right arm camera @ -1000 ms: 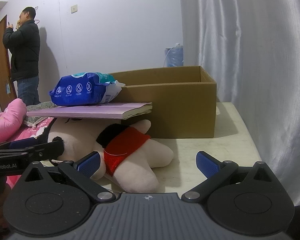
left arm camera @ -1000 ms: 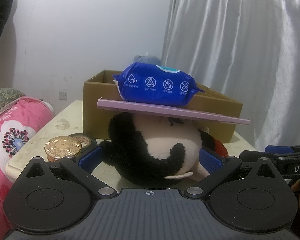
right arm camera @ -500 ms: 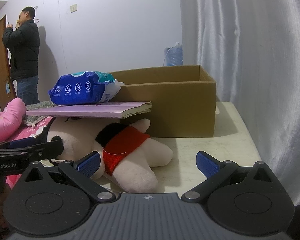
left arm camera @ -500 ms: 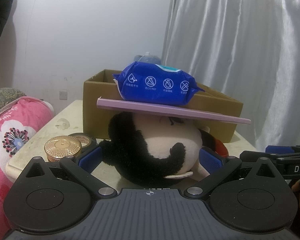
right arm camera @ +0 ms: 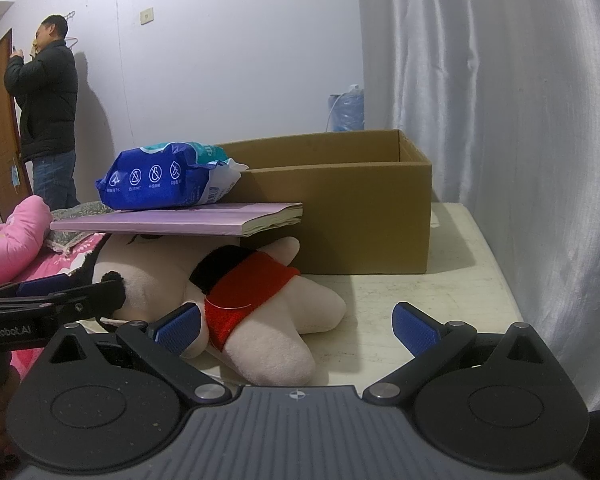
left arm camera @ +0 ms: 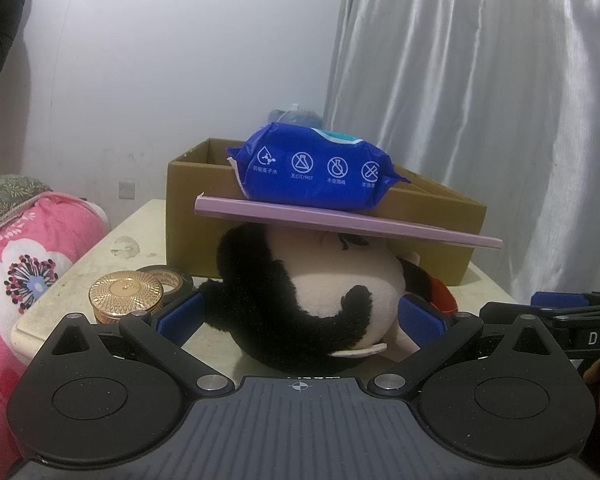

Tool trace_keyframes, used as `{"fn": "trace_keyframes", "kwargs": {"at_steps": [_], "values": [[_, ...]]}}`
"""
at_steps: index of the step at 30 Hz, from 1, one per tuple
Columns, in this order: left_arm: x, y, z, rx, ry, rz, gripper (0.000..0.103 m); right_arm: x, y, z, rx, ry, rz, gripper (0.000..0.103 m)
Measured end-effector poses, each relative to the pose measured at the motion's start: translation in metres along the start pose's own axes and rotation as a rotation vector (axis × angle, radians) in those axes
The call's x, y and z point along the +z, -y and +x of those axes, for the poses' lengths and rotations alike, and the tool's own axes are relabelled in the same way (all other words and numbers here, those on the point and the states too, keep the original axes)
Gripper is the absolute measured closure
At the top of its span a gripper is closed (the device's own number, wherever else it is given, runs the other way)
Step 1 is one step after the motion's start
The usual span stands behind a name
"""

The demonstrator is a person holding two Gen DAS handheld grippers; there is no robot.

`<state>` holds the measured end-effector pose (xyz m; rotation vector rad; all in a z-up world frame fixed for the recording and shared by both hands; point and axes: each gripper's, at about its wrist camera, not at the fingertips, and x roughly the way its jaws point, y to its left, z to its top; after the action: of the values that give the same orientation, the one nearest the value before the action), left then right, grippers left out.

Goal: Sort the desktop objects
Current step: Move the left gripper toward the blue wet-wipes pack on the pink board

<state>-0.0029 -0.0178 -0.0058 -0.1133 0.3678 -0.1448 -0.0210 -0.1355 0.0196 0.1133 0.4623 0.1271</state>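
Soft toy (left arm camera: 312,300) lying on its side near the front of the table (right arm camera: 452,280), black-and-cream head toward the left gripper (left arm camera: 299,317), red-clad body and pale legs toward the right gripper (right arm camera: 297,323). Balanced flat on top of the toy's head, a purple book (left arm camera: 340,222), tilted slightly down on one end; on the book, a blue pack of wipes (left arm camera: 316,172), lying flat. Just behind the stack, an open cardboard box (right arm camera: 360,216), standing upright on the table. Beside the toy's head, a gold-lidded jar (left arm camera: 126,294) with a roll of tape (left arm camera: 172,278) touching behind it. Left gripper held low and level at table height, wide open, blue pads either side of the toy's head, close but whether touching is unclear. Right gripper likewise low and level, spread wide open, one pad just beside the toy's red middle, the other over bare tabletop, holding nothing. Pink flowered bedding (left arm camera: 24,264) off the table's edge; grey curtain (right arm camera: 500,120) beyond; a person in a dark jacket (right arm camera: 46,108) standing far off by a door.
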Motion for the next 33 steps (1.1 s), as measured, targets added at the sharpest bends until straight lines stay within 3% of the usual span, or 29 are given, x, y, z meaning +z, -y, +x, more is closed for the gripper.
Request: {"fn": "trace_keyframes", "kwargs": {"at_steps": [6, 10, 15, 26, 33], "values": [[0.0, -0.001, 0.0, -0.005, 0.001, -0.001, 0.0, 0.0, 0.001, 0.0, 0.005, -0.002, 0.005, 0.0], [0.004, -0.009, -0.005, -0.004, 0.029, -0.055, 0.0, 0.0, 0.002, 0.0, 0.02, 0.004, 0.004, 0.0], [0.012, -0.015, -0.008, 0.031, 0.03, -0.07, 0.0, 0.004, 0.005, 0.002, 0.02, 0.007, 0.013, 0.0], [0.041, -0.013, -0.015, 0.038, 0.035, -0.029, 0.0, 0.046, 0.009, -0.029, 0.03, 0.15, -0.044, 0.0], [0.067, -0.014, -0.014, 0.051, 0.053, -0.012, 0.0, 0.073, 0.003, -0.035, 0.039, 0.193, -0.063, 0.0]]}}
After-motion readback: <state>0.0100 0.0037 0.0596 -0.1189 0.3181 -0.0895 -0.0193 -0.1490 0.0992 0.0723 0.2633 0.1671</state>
